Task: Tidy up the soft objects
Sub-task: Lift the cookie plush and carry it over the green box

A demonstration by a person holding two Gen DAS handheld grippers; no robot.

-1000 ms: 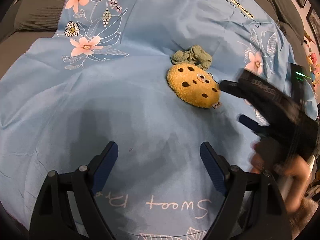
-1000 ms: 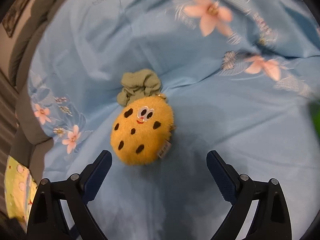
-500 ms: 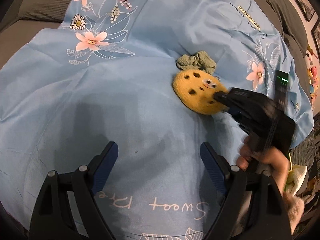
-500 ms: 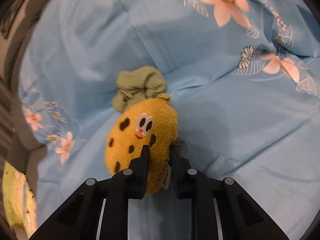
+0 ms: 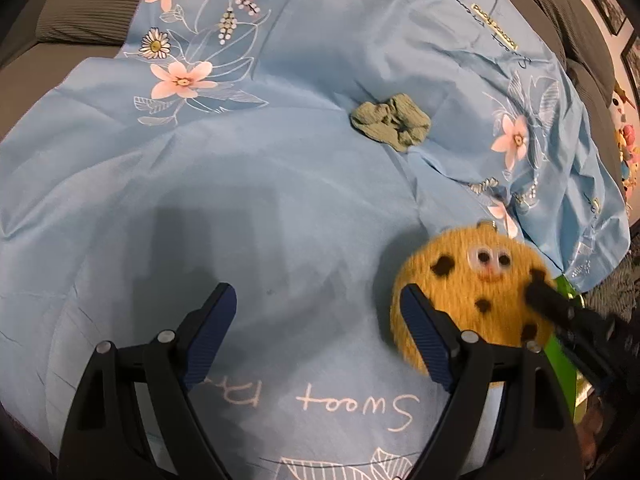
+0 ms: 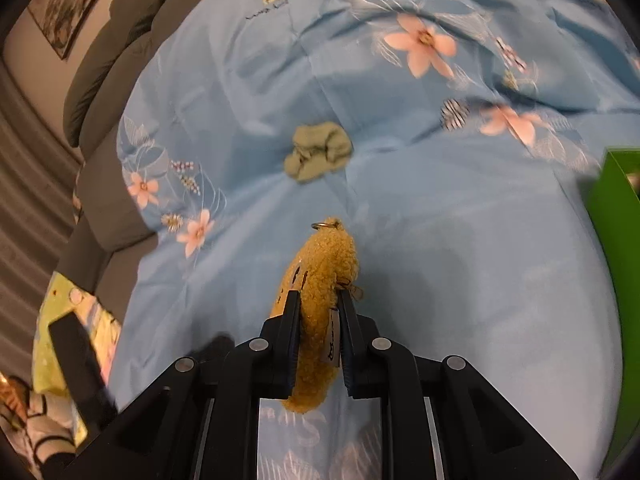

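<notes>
A yellow cookie plush (image 6: 320,276) with dark chips and a face is pinched edge-on in my right gripper (image 6: 318,300), lifted above the blue floral bedspread (image 6: 460,240). In the left wrist view the plush (image 5: 468,288) hangs at the lower right, with the right gripper (image 5: 538,286) on its right edge. A green scrunchie (image 5: 390,120) lies on the spread farther back; it also shows in the right wrist view (image 6: 318,152). My left gripper (image 5: 316,316) is open and empty above the spread.
A bright green box (image 6: 616,232) stands at the right edge of the right wrist view. Grey pillows (image 6: 116,52) line the headboard side. A yellow-green cloth (image 6: 64,320) and a dark device lie off the bed at the left.
My right gripper closed on the cookie plush, lifted it off the spread and carried it away from the scrunchie, toward me and right. The left gripper stayed open.
</notes>
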